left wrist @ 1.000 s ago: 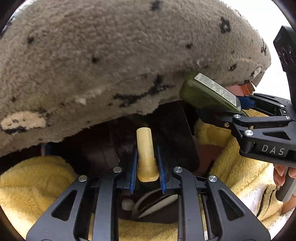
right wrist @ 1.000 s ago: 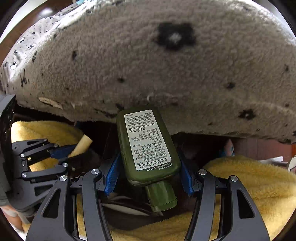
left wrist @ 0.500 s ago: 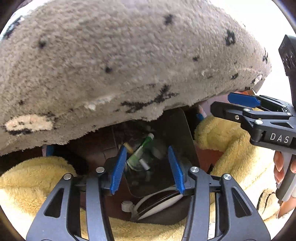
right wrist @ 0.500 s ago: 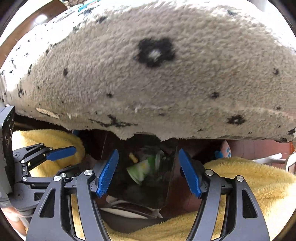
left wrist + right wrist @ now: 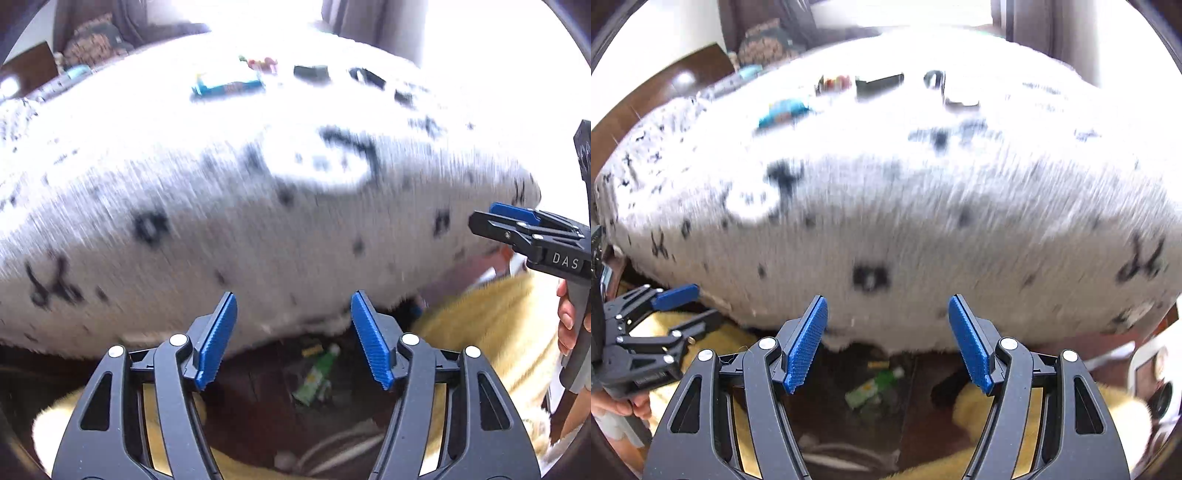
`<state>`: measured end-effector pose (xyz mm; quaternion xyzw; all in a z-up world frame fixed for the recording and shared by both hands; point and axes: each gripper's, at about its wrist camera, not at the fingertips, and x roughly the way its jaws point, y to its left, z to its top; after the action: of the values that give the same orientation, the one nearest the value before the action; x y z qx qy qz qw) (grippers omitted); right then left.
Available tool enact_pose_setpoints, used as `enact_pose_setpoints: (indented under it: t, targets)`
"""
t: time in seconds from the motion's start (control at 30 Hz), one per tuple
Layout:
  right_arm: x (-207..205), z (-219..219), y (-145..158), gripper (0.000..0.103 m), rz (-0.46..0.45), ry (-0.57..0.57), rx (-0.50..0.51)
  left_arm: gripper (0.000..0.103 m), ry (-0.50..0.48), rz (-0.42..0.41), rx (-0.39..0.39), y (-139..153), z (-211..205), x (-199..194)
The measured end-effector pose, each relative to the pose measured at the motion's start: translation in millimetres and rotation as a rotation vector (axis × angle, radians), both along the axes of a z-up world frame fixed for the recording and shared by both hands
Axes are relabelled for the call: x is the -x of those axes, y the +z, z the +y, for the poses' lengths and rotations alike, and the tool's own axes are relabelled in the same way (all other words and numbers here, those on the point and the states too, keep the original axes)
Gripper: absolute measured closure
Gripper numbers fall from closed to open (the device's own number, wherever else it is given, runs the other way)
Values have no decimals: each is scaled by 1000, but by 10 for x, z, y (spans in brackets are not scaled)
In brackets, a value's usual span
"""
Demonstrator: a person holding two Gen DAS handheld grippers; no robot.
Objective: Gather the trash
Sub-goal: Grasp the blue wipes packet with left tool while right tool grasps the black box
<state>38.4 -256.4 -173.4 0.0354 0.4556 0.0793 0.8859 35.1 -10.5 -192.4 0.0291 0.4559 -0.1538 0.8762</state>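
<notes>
White fleece blanket, speckled with black marks, is the biggest thing in both views, bulging ahead of and above the two grippers and blurred by motion. Yellow plush fabric lies low beside the grippers: to the right of the left gripper in its own view, and under the right-hand finger of the right gripper in the right wrist view.

Below the blanket's edge, straight ahead of and beneath both sets of fingers, opens a dark bin. Inside it sits the collected trash, of which a green bottle with a pale cap is the clearest piece; the right wrist view shows it too, just below the gap between the blue pads, with a small yellowish scrap beside it that is too blurred to name.

The left gripper has its jaws spread wide and holds nothing. The right gripper is likewise spread wide and empty. Each appears at the edge of the other's view, the right one on the far right with "DAS" on its body.

Far ahead on top of the blanket lie small items: a blue packet, a dark rectangular object and some red bits, all well apart from the grippers.
</notes>
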Motion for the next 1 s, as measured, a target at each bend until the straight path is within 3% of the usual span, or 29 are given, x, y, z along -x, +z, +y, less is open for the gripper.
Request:
enact_pose_setpoints:
  t: [0.13, 0.5, 0.8, 0.87, 1.0]
  targets:
    - [-209, -97, 230, 34, -61, -26, 35, 36, 38, -57, -31, 197, -3, -288]
    - [-1305, -408, 399, 33, -79, -95, 43, 35, 86, -97, -73, 406, -5, -1349]
    - [-2024, -397, 319, 33, -54, -89, 49, 34, 92, -59, -126, 199, -54, -2233]
    - [-2138, -404, 292, 33, -46, -90, 43, 34, 86, -40, -107, 138, -80, -2366]
    - [-2330, -442, 223, 33, -30, -97, 43, 22, 59, -47, -109, 97, -180, -2529]
